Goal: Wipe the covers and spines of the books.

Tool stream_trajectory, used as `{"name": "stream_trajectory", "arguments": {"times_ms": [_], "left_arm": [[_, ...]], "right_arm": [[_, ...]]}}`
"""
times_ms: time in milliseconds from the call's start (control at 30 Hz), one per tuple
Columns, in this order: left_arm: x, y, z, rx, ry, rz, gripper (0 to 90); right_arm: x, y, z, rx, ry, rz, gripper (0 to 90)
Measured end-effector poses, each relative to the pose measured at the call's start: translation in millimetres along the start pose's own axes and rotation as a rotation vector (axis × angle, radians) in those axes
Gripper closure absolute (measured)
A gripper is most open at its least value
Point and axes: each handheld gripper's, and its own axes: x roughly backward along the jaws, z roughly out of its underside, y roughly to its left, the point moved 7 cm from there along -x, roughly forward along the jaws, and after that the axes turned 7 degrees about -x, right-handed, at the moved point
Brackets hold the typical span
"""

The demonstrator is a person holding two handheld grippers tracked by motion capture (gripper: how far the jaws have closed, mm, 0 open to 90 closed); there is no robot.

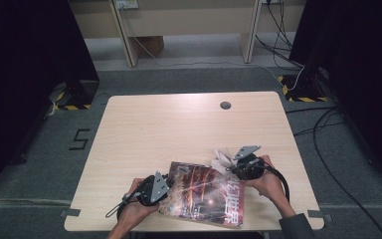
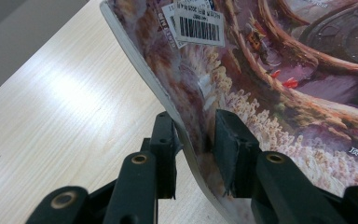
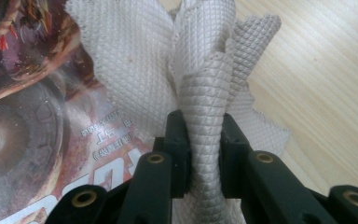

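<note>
- The book [image 1: 202, 194] lies at the near edge of the tabletop [image 1: 179, 129], between the person's two hands, glossy illustrated cover up, a barcode label near one corner.
- The left gripper [image 2: 196, 142] is clamped on the book's edge: one jaw sits under the cover, the other presses on the printed face. The cover bows upward out of the jaws, so that side is lifted off the wood (how many pages are caught with it cannot be told).
- The right gripper [image 3: 204, 140] is closed tight on a bunched fold of a pale waffle-weave cloth [image 3: 205, 79]. The loose folds fan out above the jaws.
- In the right gripper view the cloth overlaps the book's corner, partly over the cover and partly over bare tabletop. In the high view it sits at the book's far right corner [image 1: 222, 158], just beside that gripper [image 1: 233, 168].
- Judged status: the work appears to be wiping the cover with the cloth while the other gripper steadies the book. Both grips are secured, and the cloth is at the cover.
- Judged remaining: most of the cover lies clear of the cloth, so the bulk of the wipe across the middle and the left part is probably yet to be done. No dirt or streaks can be made out on the cover.
- The rest of the tabletop carries nothing but a cable hole [image 1: 225, 105] near the far edge.
</note>
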Motion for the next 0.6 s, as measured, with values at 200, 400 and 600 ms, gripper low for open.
{"name": "stream_trajectory", "arguments": {"times_ms": [200, 400, 600], "left_arm": [[0.0, 0.1, 0.3, -0.003, 0.0, -0.002, 69.2], [0.0, -0.1, -0.2, -0.008, -0.002, -0.003, 69.2], [0.0, 0.1, -0.2, -0.008, -0.002, -0.003, 69.1]], "right_arm": [[1.0, 14.9, -9.8, 0.037, -0.029, -0.028, 77.4], [-0.5, 2.5, -1.8, 0.015, 0.006, -0.01, 77.8], [0.9, -10.8, 10.3, -0.028, 0.042, 0.002, 77.6]]}}
